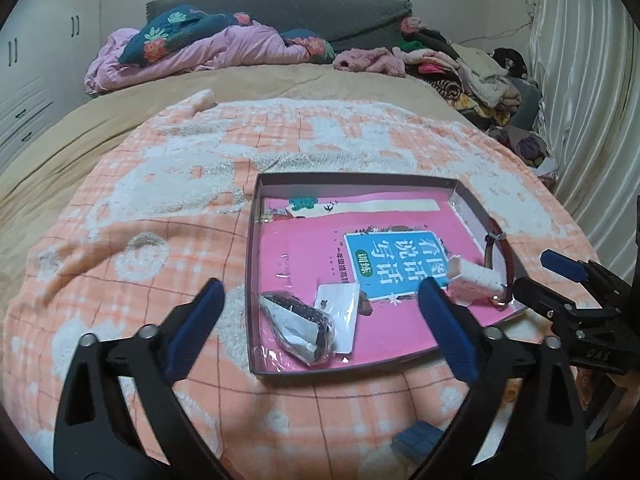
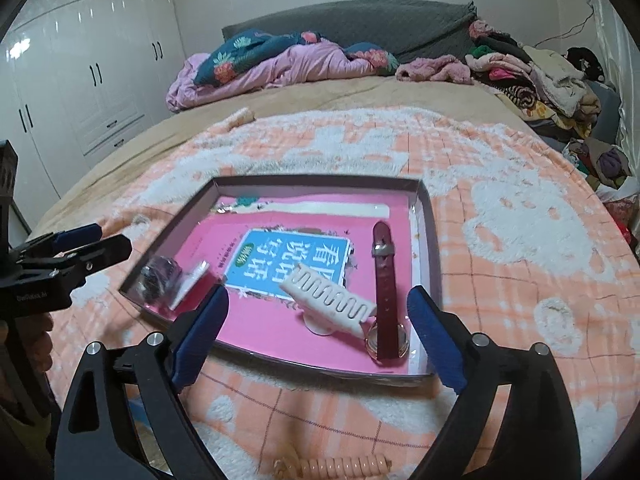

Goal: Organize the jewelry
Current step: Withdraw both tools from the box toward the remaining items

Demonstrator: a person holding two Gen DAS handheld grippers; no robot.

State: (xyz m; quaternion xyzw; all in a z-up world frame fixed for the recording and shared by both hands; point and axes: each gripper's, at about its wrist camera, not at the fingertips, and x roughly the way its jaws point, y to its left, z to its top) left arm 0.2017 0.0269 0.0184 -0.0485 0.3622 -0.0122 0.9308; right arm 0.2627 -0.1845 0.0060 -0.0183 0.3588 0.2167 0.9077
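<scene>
Tray (image 2: 424,216) on blanket (image 2: 500,240); inside: book (image 2: 288,260), watch (image 2: 386,280) right (clip (image 2: 332,300) beside), bagged items (image 2: 164,276) left.

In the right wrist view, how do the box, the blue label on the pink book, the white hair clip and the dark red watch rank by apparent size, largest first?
1. Box
2. Blue label
3. and 4. White hair clip and dark red watch: too alike to rank; the watch looks longer, the clip broader.

An orange-and-white plaid fleece blanket (image 2: 500,240) covers the tan bedspread (image 1: 100,128). A crumpled pink quilt (image 2: 256,68) lies against the grey headboard (image 2: 360,20), with piled clothes (image 2: 540,80) alongside. White wardrobes (image 2: 92,68) line the wall.
</scene>
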